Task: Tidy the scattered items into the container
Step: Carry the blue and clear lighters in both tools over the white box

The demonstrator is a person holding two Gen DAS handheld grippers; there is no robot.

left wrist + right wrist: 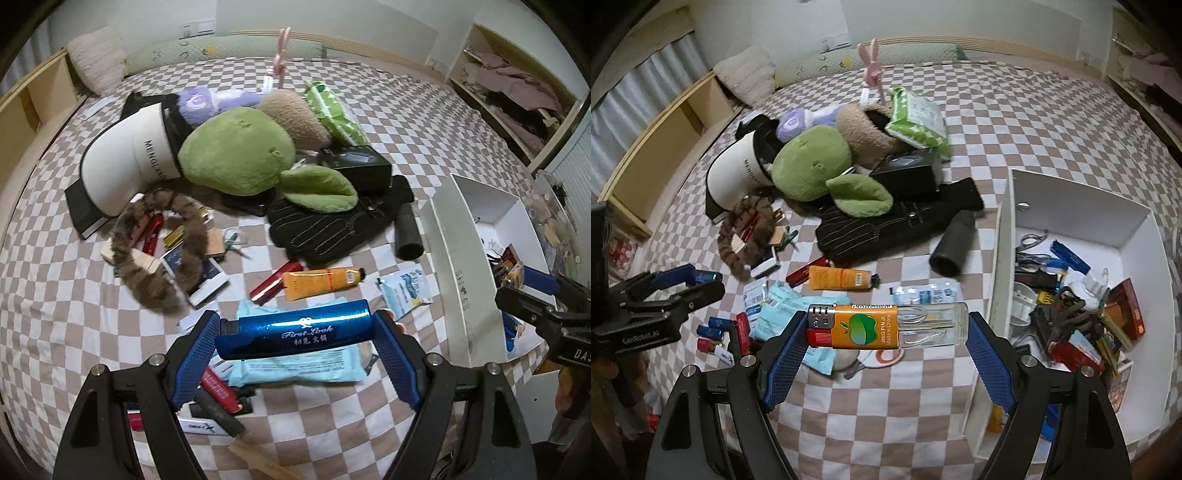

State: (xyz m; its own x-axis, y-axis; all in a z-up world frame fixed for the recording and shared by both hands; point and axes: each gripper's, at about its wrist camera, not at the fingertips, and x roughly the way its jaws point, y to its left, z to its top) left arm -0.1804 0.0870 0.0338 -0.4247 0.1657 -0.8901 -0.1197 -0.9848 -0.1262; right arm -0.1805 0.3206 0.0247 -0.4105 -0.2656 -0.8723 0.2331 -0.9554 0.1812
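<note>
Blue metal lighter (pixel 295 328) lies crosswise, clamped end to end in the left gripper (pixel 295 343); the right gripper (pixel 888 332) likewise clamps an orange lighter (pixel 886 325). White container (pixel 1004 258) sits just right of the right gripper, the nearer one. Below, a checkered bedspread (pixel 997 122) holds clutter, a wall beyond.

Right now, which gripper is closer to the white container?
Right. The right gripper, shut on the orange lighter, is just beside the white container. The left gripper, shut on the blue lighter, is farther out over the scattered clutter.
</note>
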